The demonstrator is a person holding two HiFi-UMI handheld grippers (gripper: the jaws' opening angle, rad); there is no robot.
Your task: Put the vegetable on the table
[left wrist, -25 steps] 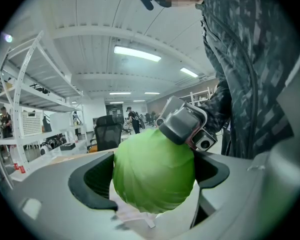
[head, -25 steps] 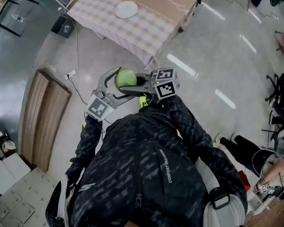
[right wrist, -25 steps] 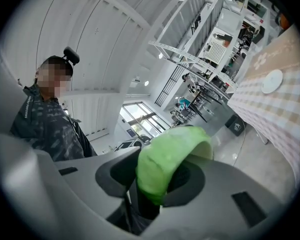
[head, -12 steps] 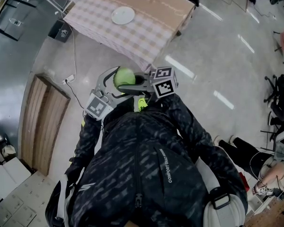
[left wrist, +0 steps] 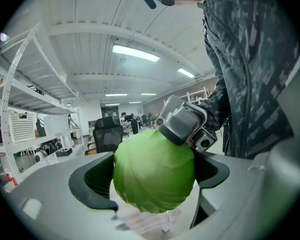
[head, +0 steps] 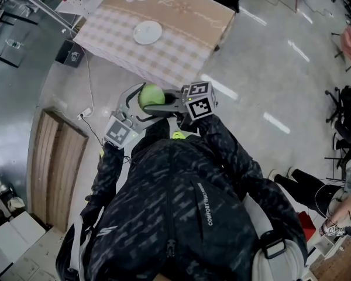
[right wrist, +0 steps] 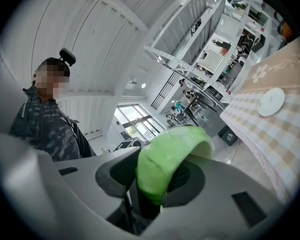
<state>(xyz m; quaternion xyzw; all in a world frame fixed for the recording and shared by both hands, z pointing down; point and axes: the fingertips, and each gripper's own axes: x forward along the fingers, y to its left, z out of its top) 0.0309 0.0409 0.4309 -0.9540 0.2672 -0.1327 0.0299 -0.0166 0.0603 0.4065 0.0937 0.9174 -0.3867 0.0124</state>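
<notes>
A round green cabbage (head: 152, 94) is held in front of the person's chest, above the floor. My left gripper (head: 145, 101) reaches it from the left, and in the left gripper view the cabbage (left wrist: 154, 176) fills the gap between both dark pads. My right gripper (head: 165, 102) comes from the right and is shut on the cabbage's (right wrist: 162, 166) edge, which sticks up between its jaws. The table (head: 181, 40) with a checked cloth stands ahead, short of the grippers' reach. A white plate (head: 147, 32) lies on it.
A wooden panel (head: 50, 157) lies on the floor at the left. A black box (head: 69, 54) and a cable with a power strip (head: 85, 112) sit near the table's left corner. Office chairs (head: 348, 107) stand at the right. Shelving (right wrist: 200, 39) rises beyond the table.
The table and plate have slid down and left in the head view as the person walks toward it. Both grippers keep the cabbage in the same hold.
</notes>
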